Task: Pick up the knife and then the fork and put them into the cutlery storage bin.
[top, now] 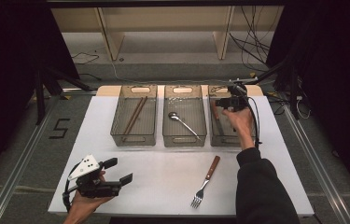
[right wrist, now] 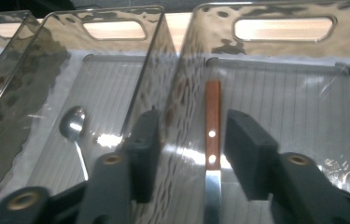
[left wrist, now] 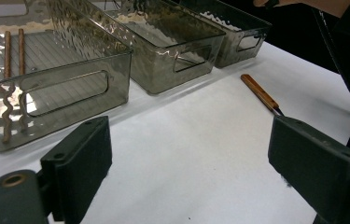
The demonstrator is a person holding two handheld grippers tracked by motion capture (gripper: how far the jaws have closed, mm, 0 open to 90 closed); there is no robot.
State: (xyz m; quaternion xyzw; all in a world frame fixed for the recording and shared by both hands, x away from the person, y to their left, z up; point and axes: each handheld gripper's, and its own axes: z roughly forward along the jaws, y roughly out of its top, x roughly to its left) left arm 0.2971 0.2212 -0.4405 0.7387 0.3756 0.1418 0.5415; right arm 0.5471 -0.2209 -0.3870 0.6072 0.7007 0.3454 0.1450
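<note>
Right gripper (right wrist: 184, 154) is hanging over the right bin (top: 252, 140) at upper right of the high view, jaws spread, the knife (right wrist: 213, 140) lying loose on the bin floor between them; lifting off crooked risks a jaw clipping the bin wall and shifting it. Left gripper (top: 116, 171), lower left, is idling spread and empty. Counting: three bins, two chopsticks (top: 135, 115), one spoon (top: 184, 123), one knife, one fork (top: 205, 182) on the counter (top: 163, 172)

bins: 3 clear (top: 134, 139) | chopsticks: 2, left bin (top: 135, 115) | spoon: 1, middle bin (top: 184, 123) | knife: 1, right bin (right wrist: 213, 140) | fork: 1, on table (top: 205, 182)
</note>
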